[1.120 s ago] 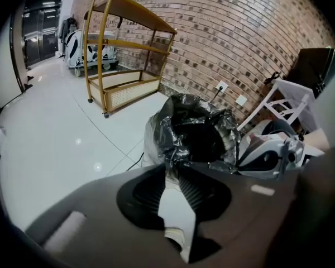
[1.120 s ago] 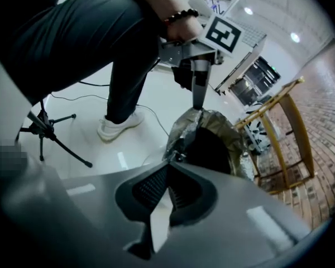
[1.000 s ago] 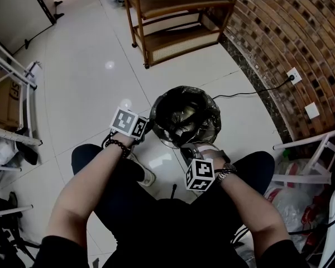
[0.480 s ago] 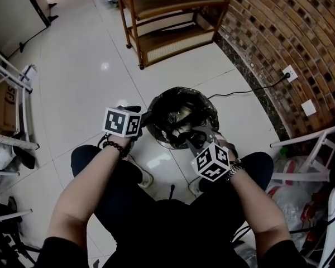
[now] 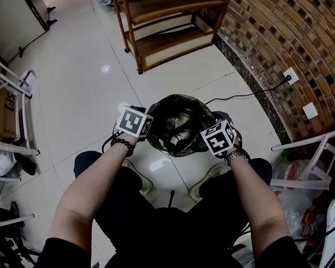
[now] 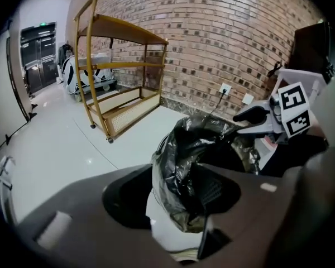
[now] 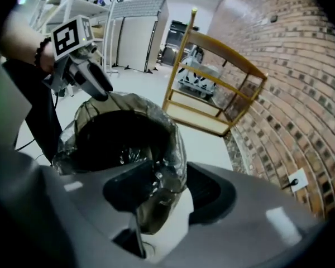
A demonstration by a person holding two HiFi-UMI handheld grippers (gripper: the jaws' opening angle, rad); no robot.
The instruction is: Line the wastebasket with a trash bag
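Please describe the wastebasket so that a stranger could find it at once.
Start at the brick wall; on the white floor before the wooden shelf rack stands the wastebasket. It is the only round container, lined with a shiny black trash bag.

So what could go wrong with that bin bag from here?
The left tongs and right tongs have just been opening with the folded edge of the trash bag between their jaws. Let go, that edge might slip back into the wastebasket. The film looks bunched around the rim, so one side could sag. The basket stands free on the glossy floor, so a tug could shove it.
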